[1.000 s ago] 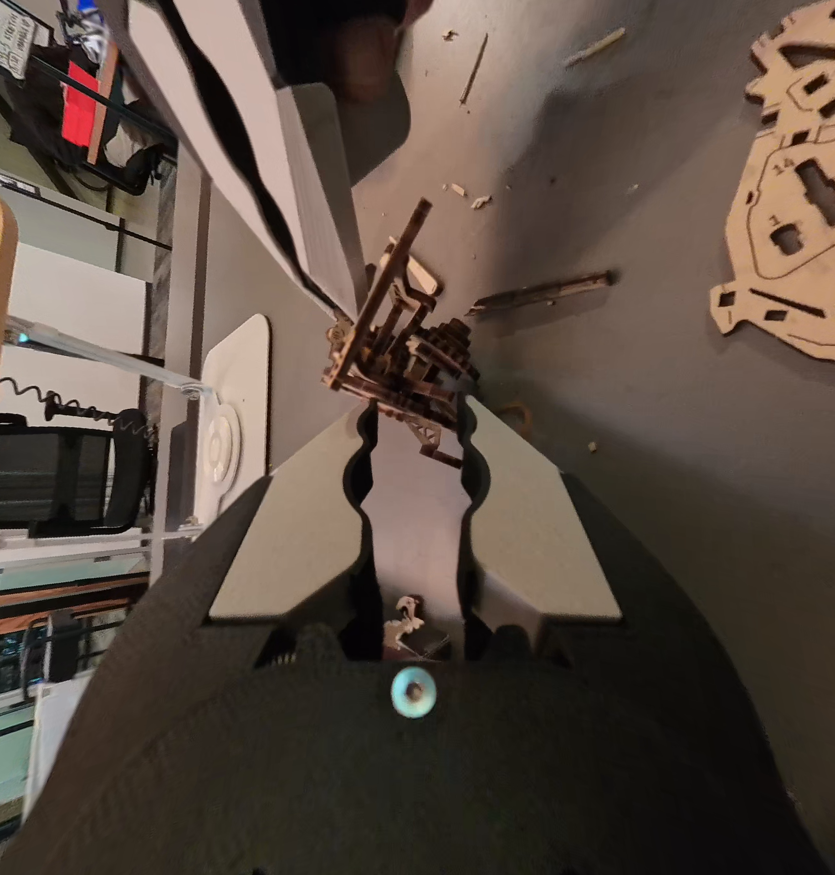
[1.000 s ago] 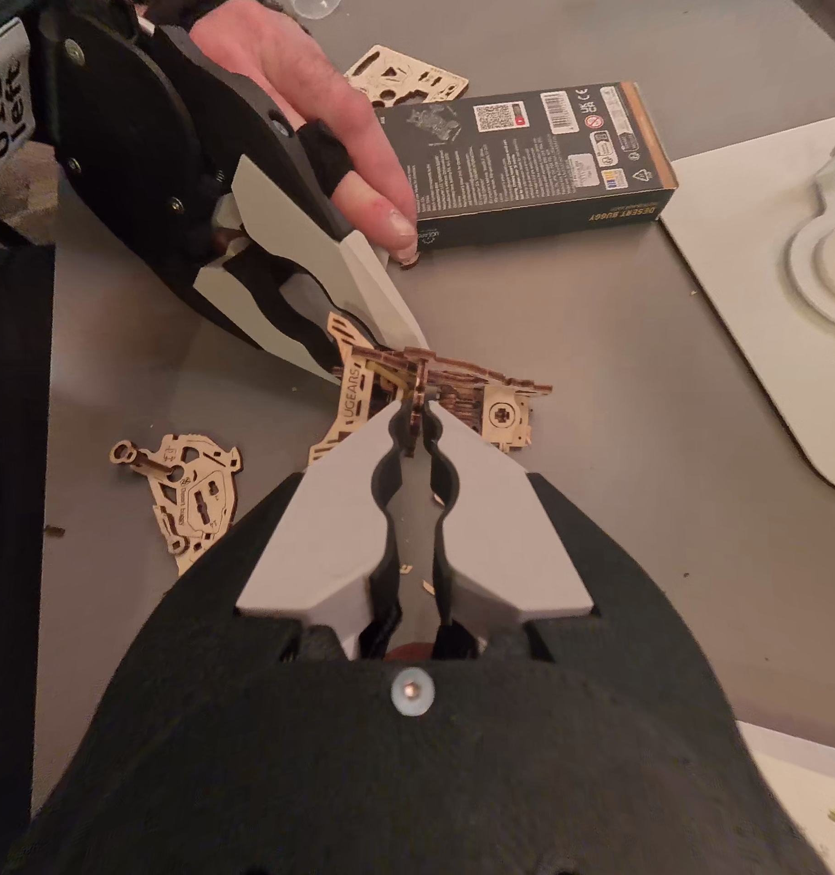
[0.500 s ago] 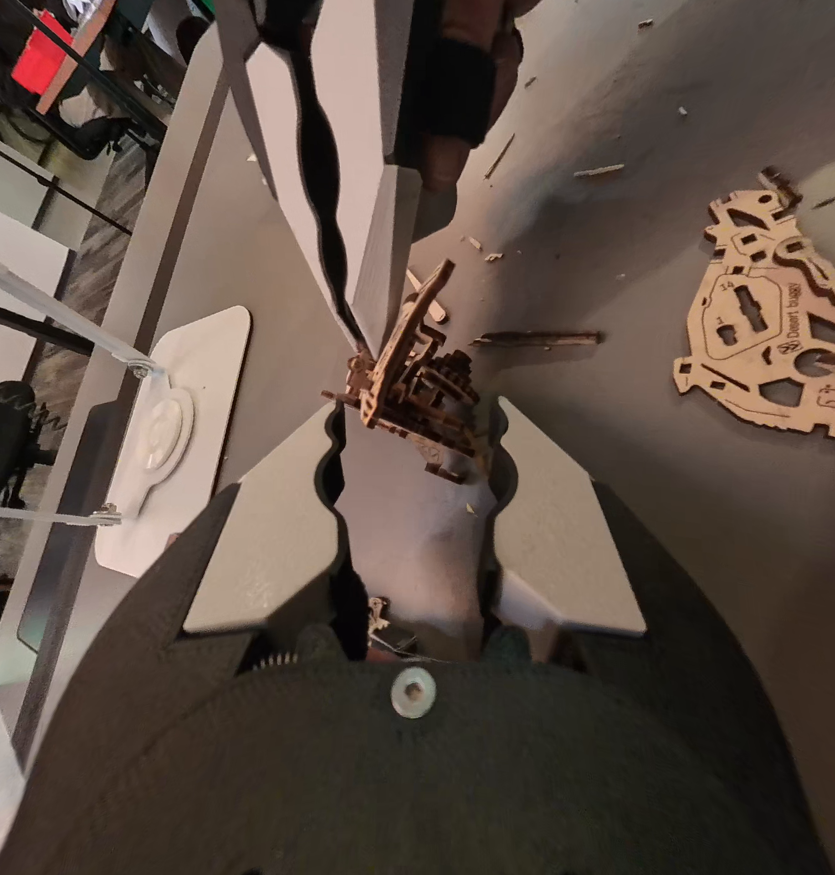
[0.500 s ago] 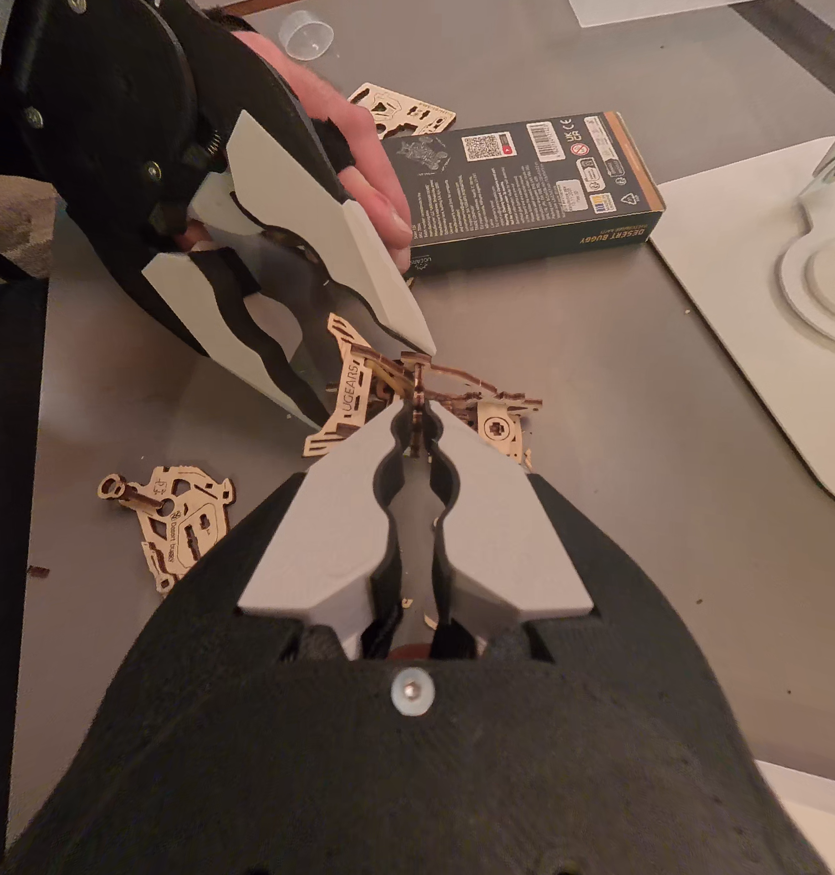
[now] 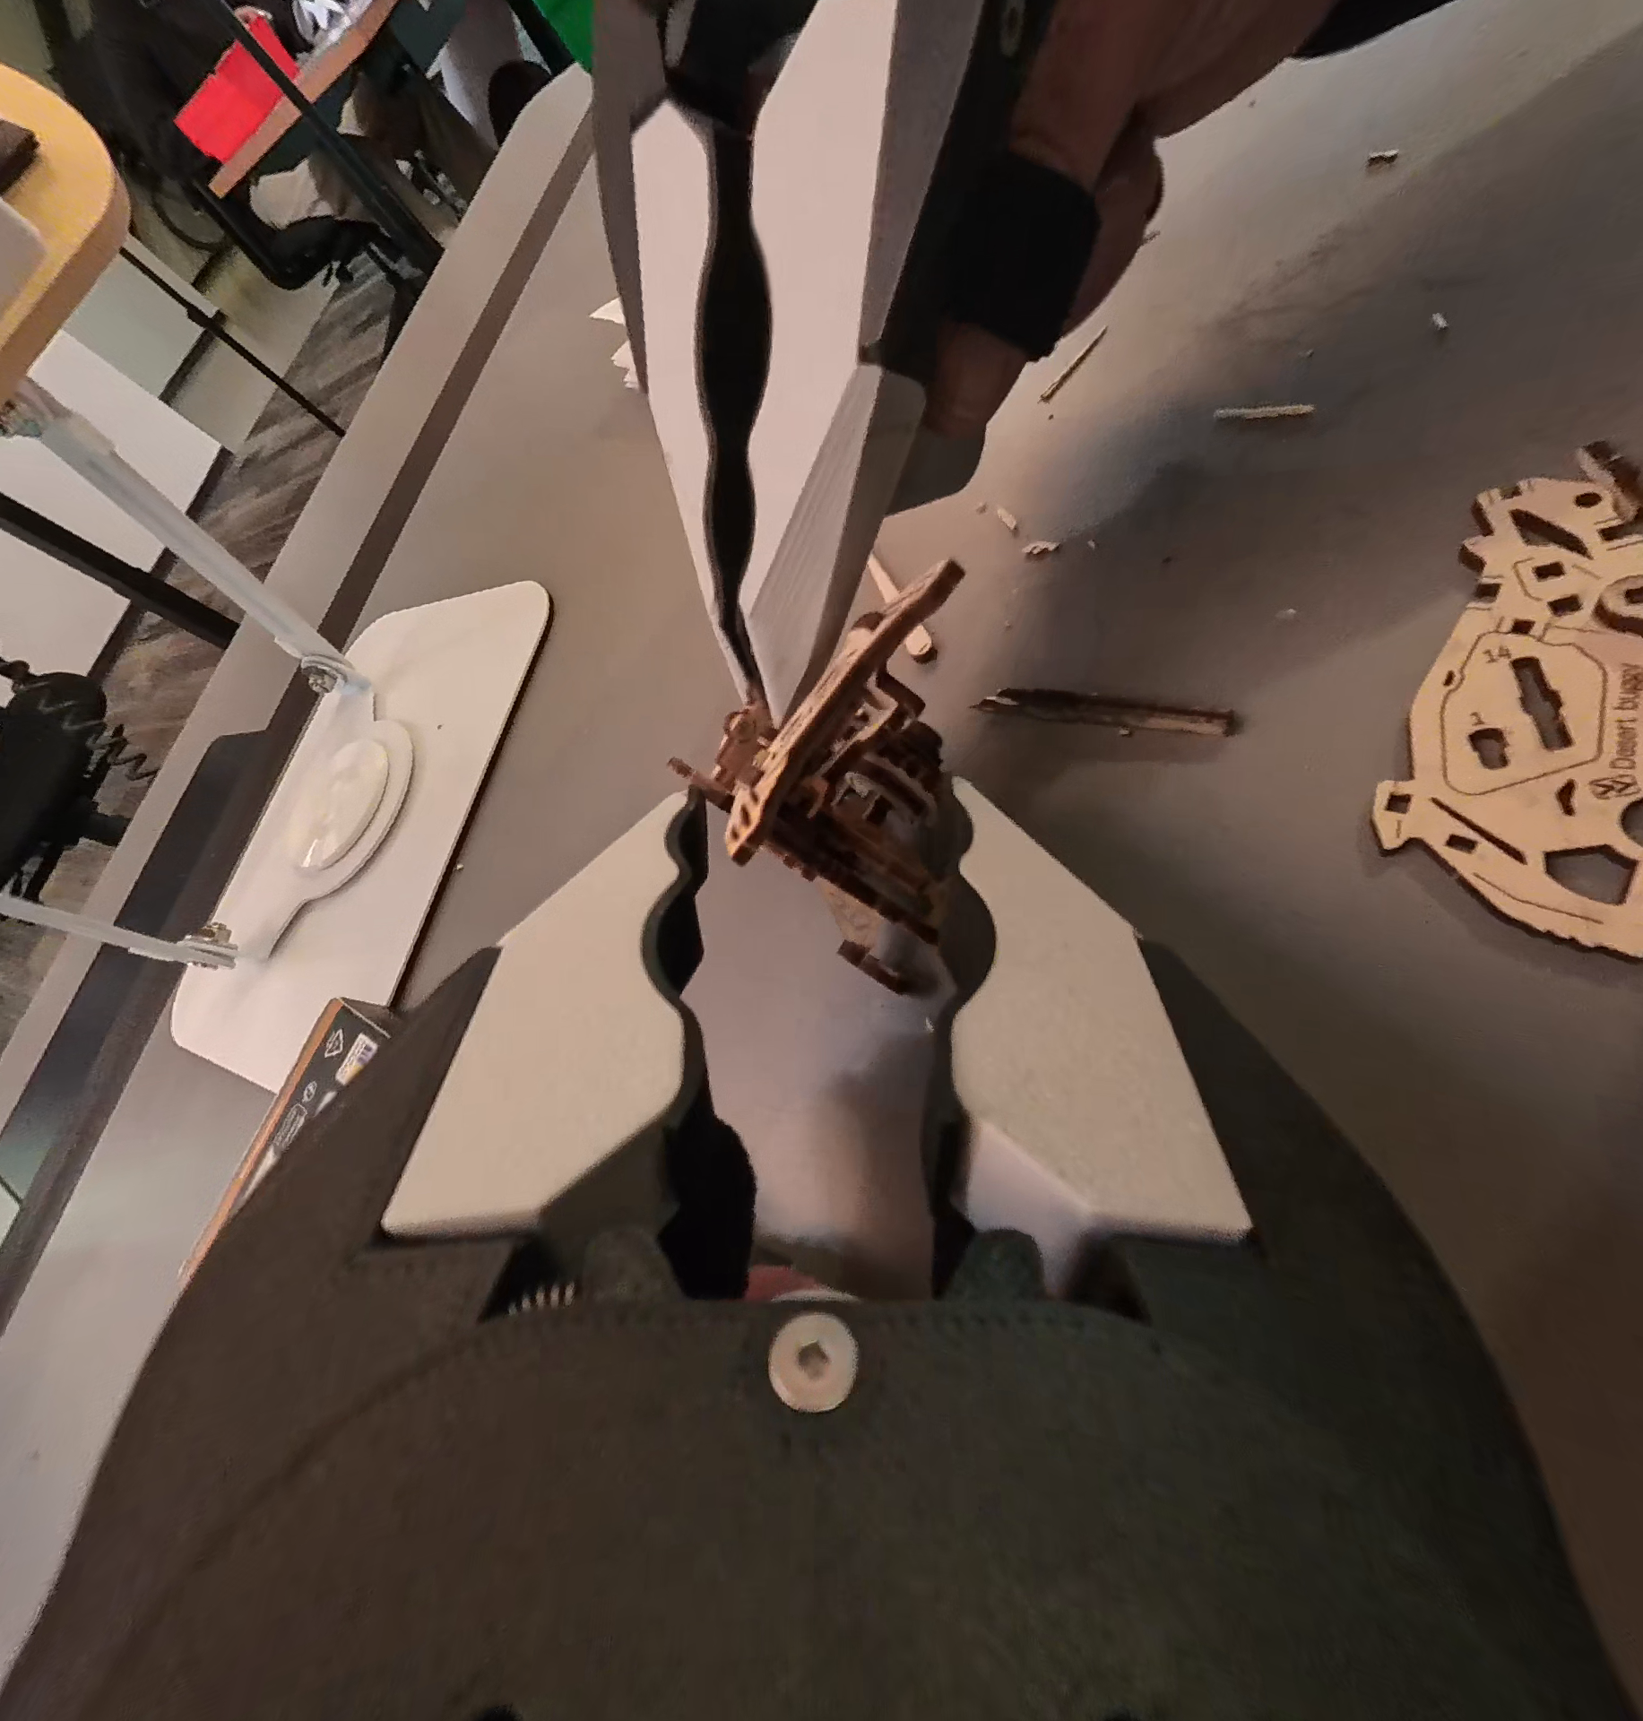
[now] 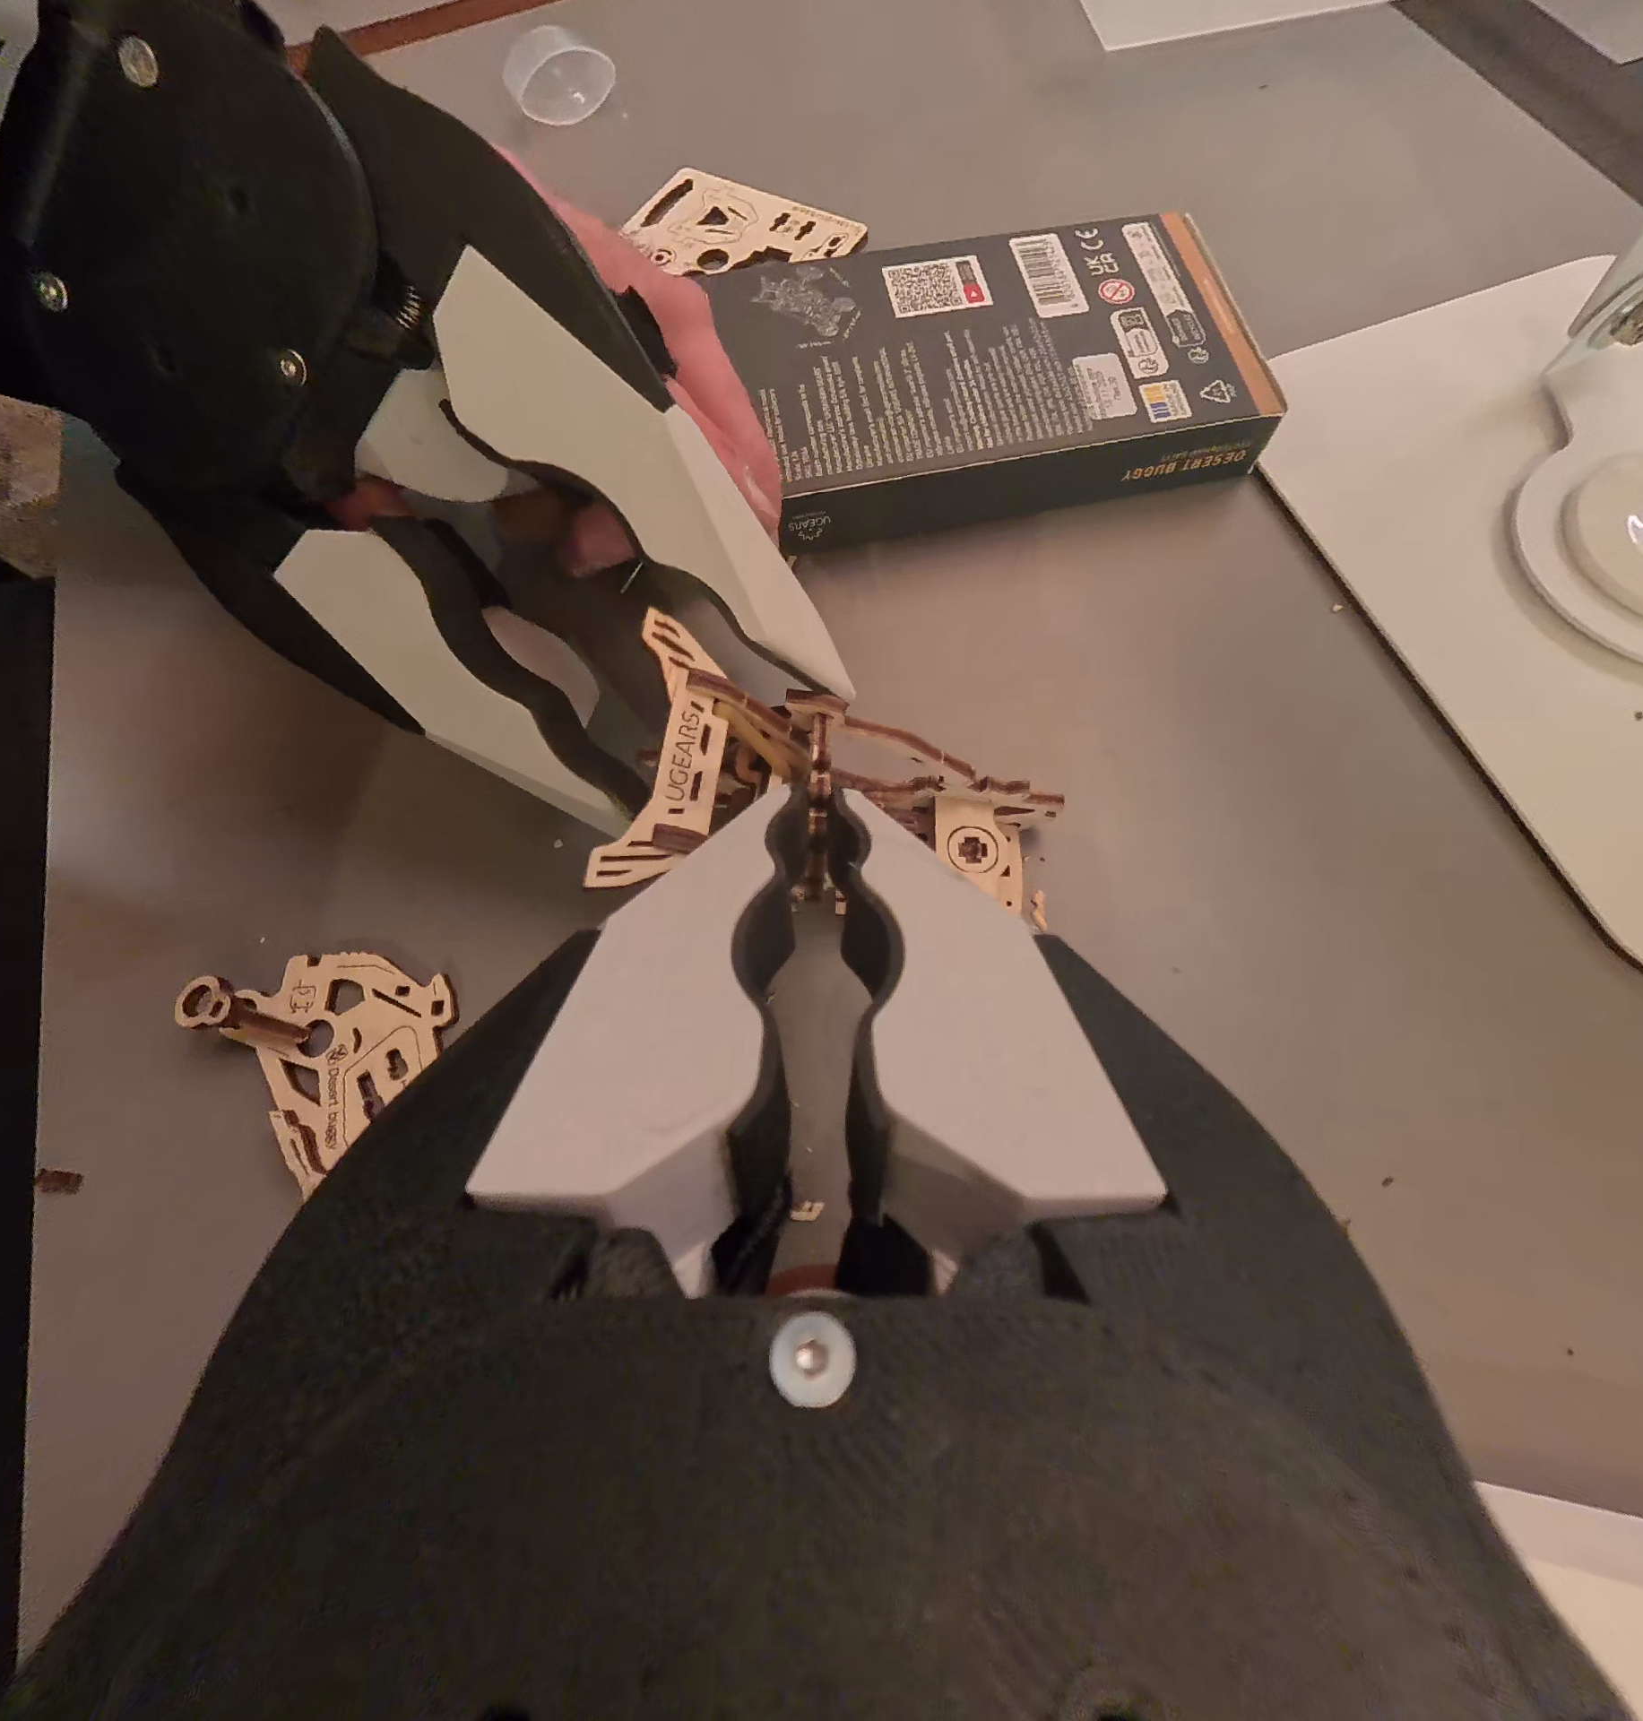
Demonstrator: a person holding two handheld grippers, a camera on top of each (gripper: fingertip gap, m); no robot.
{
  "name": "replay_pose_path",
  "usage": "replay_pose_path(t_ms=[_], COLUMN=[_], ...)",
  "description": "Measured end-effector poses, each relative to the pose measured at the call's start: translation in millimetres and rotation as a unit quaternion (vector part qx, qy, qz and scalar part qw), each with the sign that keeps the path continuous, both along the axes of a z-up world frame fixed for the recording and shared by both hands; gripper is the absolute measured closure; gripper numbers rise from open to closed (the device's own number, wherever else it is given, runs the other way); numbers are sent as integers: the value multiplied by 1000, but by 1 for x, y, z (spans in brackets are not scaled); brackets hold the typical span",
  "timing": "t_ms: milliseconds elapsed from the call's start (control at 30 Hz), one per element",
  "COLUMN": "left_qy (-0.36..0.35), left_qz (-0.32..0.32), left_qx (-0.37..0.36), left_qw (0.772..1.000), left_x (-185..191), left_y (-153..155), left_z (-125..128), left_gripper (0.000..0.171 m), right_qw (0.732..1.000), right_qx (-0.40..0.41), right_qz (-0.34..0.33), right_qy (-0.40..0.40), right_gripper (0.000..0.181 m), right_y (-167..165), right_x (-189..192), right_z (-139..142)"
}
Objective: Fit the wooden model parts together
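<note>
The half-built wooden model point(image 5: 827, 792) stands on the grey table point(image 5: 1264, 1071). My left gripper point(image 5: 822, 812) is open, with one finger on each side of the model's near end. The model sits close to the right finger point(image 5: 1059, 978). My right gripper point(image 6: 815, 803) is shut on a thin upright piece of the model point(image 6: 692, 773). In the left wrist view the right gripper point(image 5: 752, 703) comes down from above onto the model's far end. In the right wrist view the left gripper point(image 6: 724, 745) shows open at the upper left, its upper fingertip just over the model.
A punched-out wooden sheet point(image 5: 1534, 745) lies to the right, and it also shows in the right wrist view point(image 6: 333, 1062). A dark box point(image 6: 985, 372), another sheet point(image 6: 743, 223) and a small clear cup point(image 6: 561, 84) lie behind. A white base plate point(image 6: 1451, 559) is at the right. A wooden stick point(image 5: 1106, 722) and chips lie about. Only a small space, under 4 cm, lies between the two pairs of fingers. My left tips are roughly 4 centimetres from the wooden stick point(image 5: 1106, 722).
My left gripper has opened wide and let go of the model, staying around it. My right gripper has kept its hold on the thin piece.
</note>
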State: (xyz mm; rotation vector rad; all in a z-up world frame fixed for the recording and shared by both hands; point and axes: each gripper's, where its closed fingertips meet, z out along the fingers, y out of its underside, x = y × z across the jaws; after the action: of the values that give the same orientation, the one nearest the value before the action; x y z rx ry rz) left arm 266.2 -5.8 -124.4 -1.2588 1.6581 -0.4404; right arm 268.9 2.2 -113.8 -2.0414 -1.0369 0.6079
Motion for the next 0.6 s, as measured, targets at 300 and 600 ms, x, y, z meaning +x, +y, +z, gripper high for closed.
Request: replay_pose_path(t_ms=[300,600], left_qy=[-1,-1], left_qz=[12,17], left_qx=[11,11], left_qw=[1000,1000], left_x=[0,0], left_y=[1,2], left_z=[-1,-1], left_gripper=[124,122], right_qw=[1000,1000], right_qx=[-7,-9], right_qz=[-15,-25], right_qy=[-1,-6], right_gripper=[181,181], right_y=[1,3], right_x=[-2,-4], right_z=[0,1])
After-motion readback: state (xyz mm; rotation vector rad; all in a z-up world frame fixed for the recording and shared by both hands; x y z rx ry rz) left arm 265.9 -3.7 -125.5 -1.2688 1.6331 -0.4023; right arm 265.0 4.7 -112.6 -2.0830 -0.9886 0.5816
